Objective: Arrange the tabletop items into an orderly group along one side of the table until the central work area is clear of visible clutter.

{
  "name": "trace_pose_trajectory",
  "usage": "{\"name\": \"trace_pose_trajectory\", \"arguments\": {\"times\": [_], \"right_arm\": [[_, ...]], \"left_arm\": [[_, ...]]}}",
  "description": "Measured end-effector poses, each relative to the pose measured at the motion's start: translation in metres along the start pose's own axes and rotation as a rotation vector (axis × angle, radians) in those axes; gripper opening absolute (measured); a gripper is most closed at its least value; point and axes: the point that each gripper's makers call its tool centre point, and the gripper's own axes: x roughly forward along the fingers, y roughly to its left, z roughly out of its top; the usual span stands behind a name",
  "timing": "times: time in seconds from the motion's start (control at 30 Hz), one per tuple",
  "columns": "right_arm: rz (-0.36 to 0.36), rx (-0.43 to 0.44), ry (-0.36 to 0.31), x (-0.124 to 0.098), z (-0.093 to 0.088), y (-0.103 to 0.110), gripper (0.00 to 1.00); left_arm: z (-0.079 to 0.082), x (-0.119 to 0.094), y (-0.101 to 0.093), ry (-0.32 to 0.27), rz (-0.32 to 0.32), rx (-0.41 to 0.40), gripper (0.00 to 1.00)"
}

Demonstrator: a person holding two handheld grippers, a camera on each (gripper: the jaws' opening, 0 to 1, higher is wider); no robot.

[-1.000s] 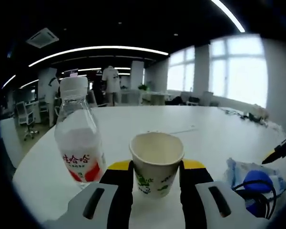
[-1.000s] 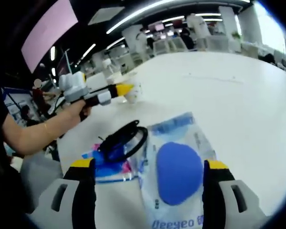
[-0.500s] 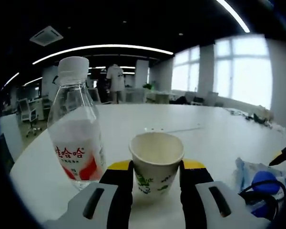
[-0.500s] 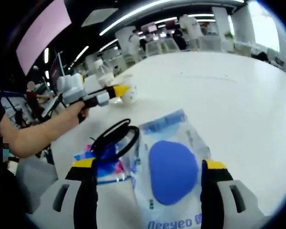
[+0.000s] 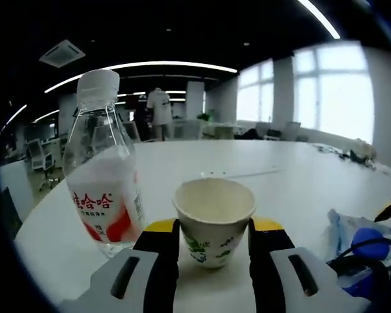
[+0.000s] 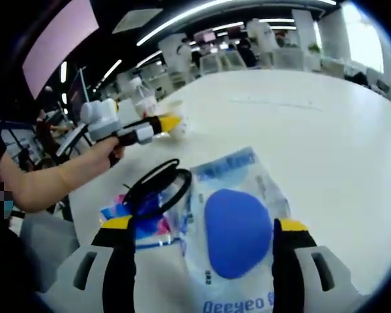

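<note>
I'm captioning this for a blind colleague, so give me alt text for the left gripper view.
A white paper cup with green print sits between the yellow-tipped black jaws of the left gripper, which close against its sides on a white table. A clear plastic bottle with a white cap and red label stands upright beside it, with a blue item in a clear packet opposite.

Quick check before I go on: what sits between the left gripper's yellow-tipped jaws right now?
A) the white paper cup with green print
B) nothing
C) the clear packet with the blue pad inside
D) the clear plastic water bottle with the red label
A: in the left gripper view the white paper cup with green print is clamped between the left gripper jaws, while the clear water bottle stands beside them.
</note>
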Motion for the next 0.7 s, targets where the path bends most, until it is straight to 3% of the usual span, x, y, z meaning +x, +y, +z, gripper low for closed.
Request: {"name": "trace_pose_trajectory", "arguments": {"times": [0.07,0.13,0.47,0.57,0.7], "right_arm": [[-0.003,-0.001,-0.002,0.000,0.000,0.000,0.85],[-0.004,-0.003,-0.003,-0.001,0.001,0.000,0.85],[-0.040,0.007,-0.022,-0.006,0.004,-0.005,0.85],[-0.059,0.022,-0.044,-0.010,0.007,-0.008,0.85],[-0.078,0.056,-0.081,-0.015,0.012,-0.012,0.88]], "left_arm": [[-0.003,0.000,0.000,0.017,0.005,-0.063,0.40],[0.001,0.002,0.000,-0.001,-0.002,-0.092,0.41],[-0.003,-0.008,-0.005,0.034,-0.006,-0.052,0.54],[-0.003,-0.016,-0.003,0.036,0.020,-0.041,0.64],[-0.004,-0.024,-0.014,0.041,-0.019,0.000,0.71]]}}
